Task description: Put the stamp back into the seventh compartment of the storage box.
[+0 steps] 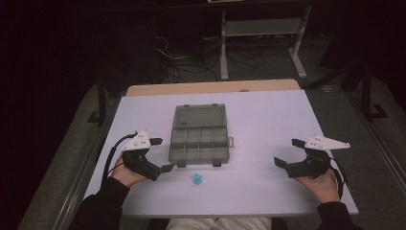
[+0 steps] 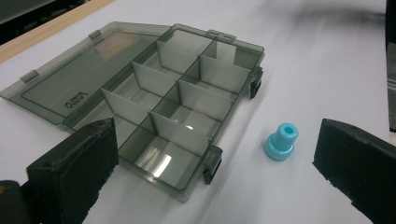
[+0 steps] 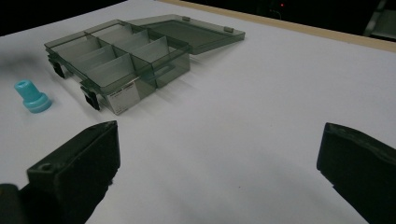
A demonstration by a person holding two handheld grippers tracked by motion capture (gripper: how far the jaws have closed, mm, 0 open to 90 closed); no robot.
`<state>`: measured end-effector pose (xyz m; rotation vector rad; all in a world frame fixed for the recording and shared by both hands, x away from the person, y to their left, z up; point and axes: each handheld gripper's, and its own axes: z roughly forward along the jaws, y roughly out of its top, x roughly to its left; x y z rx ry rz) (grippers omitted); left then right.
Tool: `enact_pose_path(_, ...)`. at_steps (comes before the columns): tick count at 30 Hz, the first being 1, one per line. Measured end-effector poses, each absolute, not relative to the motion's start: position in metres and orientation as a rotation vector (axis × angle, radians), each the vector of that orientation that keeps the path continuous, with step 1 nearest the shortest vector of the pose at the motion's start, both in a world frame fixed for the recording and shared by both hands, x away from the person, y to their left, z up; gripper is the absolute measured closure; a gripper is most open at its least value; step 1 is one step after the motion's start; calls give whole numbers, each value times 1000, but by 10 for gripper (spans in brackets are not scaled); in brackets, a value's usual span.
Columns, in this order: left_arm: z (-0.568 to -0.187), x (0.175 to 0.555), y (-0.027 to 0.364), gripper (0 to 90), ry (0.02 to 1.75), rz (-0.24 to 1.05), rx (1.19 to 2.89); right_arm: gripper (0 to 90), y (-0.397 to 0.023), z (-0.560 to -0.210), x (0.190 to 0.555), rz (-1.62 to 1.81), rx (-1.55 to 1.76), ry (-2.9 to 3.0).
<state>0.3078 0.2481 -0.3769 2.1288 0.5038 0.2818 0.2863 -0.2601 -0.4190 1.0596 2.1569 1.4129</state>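
A smoky clear compartment box (image 1: 198,141) lies open mid-table, its lid (image 1: 200,117) folded flat behind it and its several cells bare (image 2: 180,119) (image 3: 116,58). A small blue stepped peg (image 1: 197,179) stands upright just in front of the box (image 2: 281,141) (image 3: 31,96). My left gripper (image 1: 162,154) rests open at the box's left front corner, nothing between its jaws (image 2: 212,172). My right gripper (image 1: 288,152) sits open far to the right over bare white surface (image 3: 219,163).
The white board (image 1: 268,124) covers a wooden table whose far edge (image 1: 210,87) shows behind it. A white metal frame (image 1: 261,36) and cables lie on the dark floor beyond. Two black latches (image 1: 216,163) stick out from the box's front.
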Motion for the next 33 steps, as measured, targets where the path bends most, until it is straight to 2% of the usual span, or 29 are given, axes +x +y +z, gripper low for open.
enact_pose_path(33, -392, 313, 210, 0, 414, 156, 2264, 0, -256, -419, 286, 1406, 1046, 2173)
